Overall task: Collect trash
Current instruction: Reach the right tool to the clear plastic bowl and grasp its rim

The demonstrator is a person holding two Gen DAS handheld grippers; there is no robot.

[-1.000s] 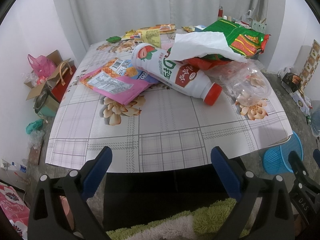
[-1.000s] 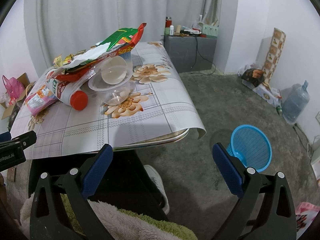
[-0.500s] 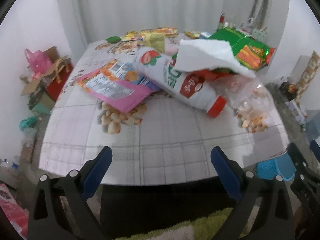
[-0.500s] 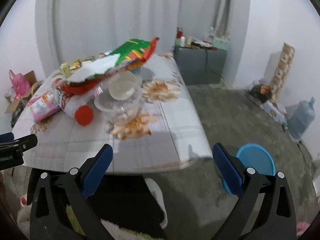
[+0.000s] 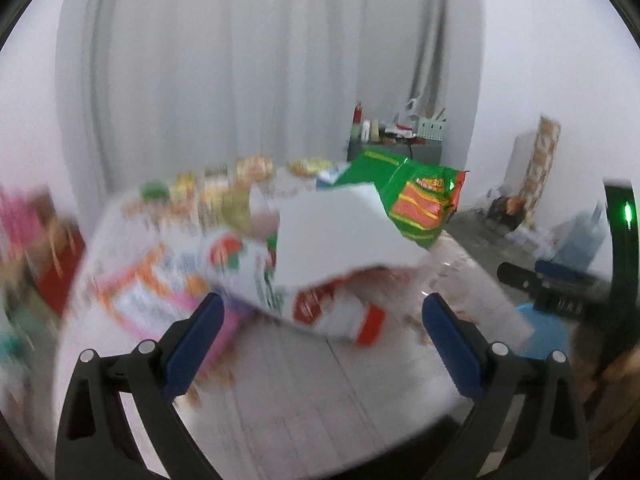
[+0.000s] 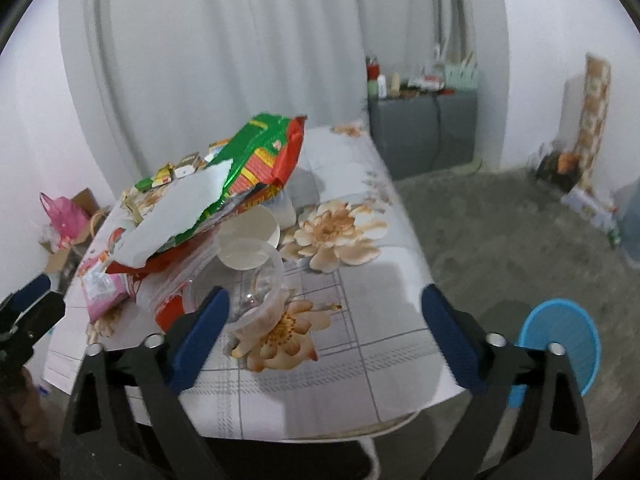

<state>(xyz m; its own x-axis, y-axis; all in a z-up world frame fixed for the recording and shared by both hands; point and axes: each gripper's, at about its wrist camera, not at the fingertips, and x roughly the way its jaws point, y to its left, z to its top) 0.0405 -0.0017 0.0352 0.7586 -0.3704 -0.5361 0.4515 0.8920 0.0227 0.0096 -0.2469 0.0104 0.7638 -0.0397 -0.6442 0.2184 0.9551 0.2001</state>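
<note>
**Both grippers empty above a table heaped with trash**

In the left wrist view, the left gripper (image 5: 318, 332) stood wide open with nothing between its blue pads, poised over the near part of the floral tablecloth (image 5: 304, 392). Past its left finger lay a pink snack wrapper (image 5: 148, 296), smeared by motion blur. Farther right, a white drink bottle (image 5: 280, 288) lay on its side, its red cap (image 5: 370, 322) pointing toward the near right. A white sheet of paper (image 5: 336, 236) draped over the bottle's upper part, and a green snack bag (image 5: 404, 196) rose behind it. Small packets at the far edge of the table were too blurred to identify. At the right edge, part of the other gripper's dark body cut into the picture, with a blue basket (image 5: 540, 332) on the floor half hidden behind it.

In the right wrist view, the right gripper (image 6: 324, 332) was open but its jaws were closing, holding nothing, the pads touching no object. The pile sat beyond its left finger: the same wrapper, the paper and the green bag stacked together, the bottle mostly buried beneath them. A clear plastic container (image 6: 248, 280) lay tipped beside a white cup (image 6: 250, 232), its rim partly covered by the left finger. The blue basket stood on the grey floor at the far right, partly hidden by the right finger.
</note>
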